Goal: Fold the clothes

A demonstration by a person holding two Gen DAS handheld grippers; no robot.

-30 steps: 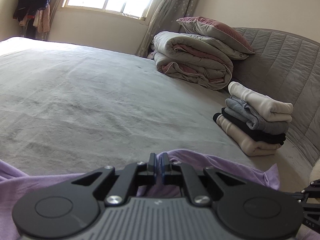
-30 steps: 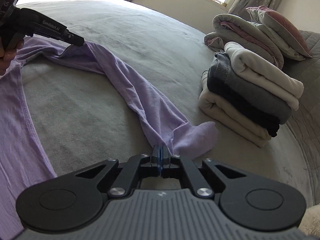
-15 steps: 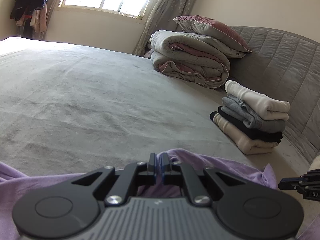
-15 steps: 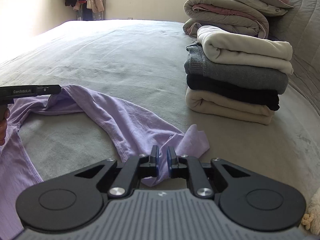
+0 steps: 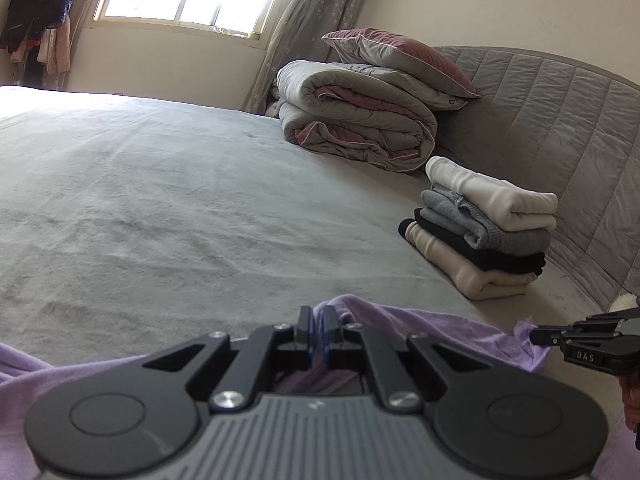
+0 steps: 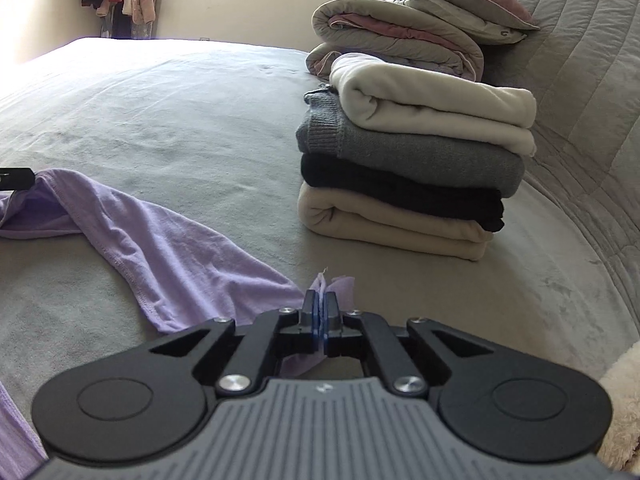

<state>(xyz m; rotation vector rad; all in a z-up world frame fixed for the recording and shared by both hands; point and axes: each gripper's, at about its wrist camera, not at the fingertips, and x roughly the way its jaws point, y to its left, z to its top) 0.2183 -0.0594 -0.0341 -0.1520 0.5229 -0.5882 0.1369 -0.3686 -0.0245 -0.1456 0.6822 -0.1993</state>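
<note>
Bed (image 5: 168, 208), grey plush cover, lightly rumpled. On it: lilac garment (image 6: 168, 252) strung loosely across near edge; stack of four folded clothes (image 6: 412, 164) near quilted headboard (image 5: 560, 128); rolled duvet (image 5: 360, 124) behind stack, pillow (image 5: 400, 60) on top.

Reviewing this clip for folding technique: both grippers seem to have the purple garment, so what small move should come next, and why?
Probably lift both ends together and draw them apart. The right gripper is shut on the purple garment at its free end, the left gripper is shut on another part, and the cloth between them lies twisted and slack on the bed.
</note>
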